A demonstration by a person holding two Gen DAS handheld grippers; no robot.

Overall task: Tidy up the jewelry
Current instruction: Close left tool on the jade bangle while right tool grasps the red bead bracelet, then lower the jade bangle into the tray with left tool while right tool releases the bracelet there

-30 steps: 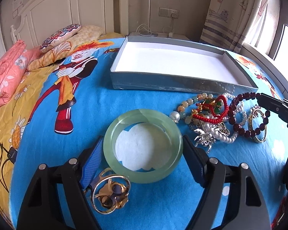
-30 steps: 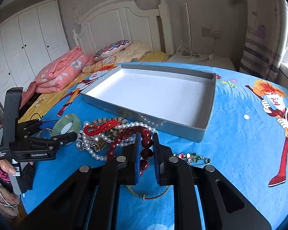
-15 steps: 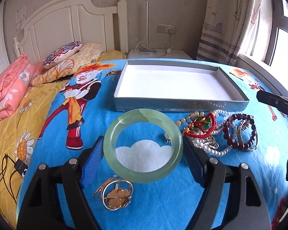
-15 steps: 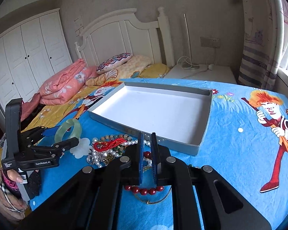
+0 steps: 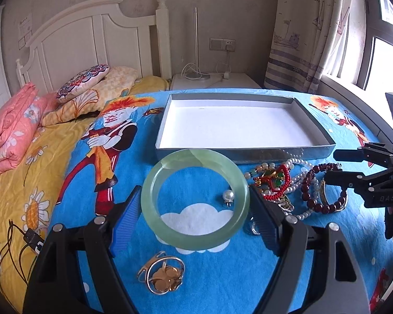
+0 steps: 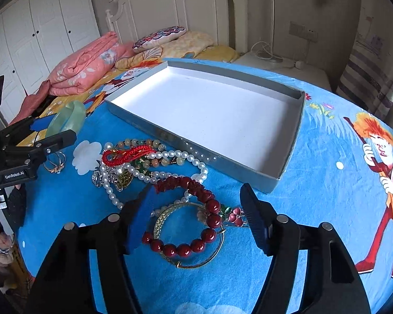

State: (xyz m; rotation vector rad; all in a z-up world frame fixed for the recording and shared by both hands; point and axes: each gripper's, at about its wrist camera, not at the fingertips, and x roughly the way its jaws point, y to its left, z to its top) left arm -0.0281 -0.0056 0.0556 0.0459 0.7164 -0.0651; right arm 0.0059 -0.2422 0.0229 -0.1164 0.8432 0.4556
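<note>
The left gripper (image 5: 195, 204) clamps the green bangle (image 5: 195, 200) at frame centre, just below the empty tray (image 5: 288, 154) — next it needs carrying in — while the right gripper (image 6: 196, 216), jaws opening, straddles the red bead bracelet (image 6: 194, 217), not gripping.

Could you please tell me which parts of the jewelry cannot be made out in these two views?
- Tangled silver pendant, left wrist view: partly behind the left gripper's pad.
- Thin gold bangle, right wrist view: overlapped by the dark red bead bracelet.
- Small gold rings, right wrist view: too small for detail.
</note>
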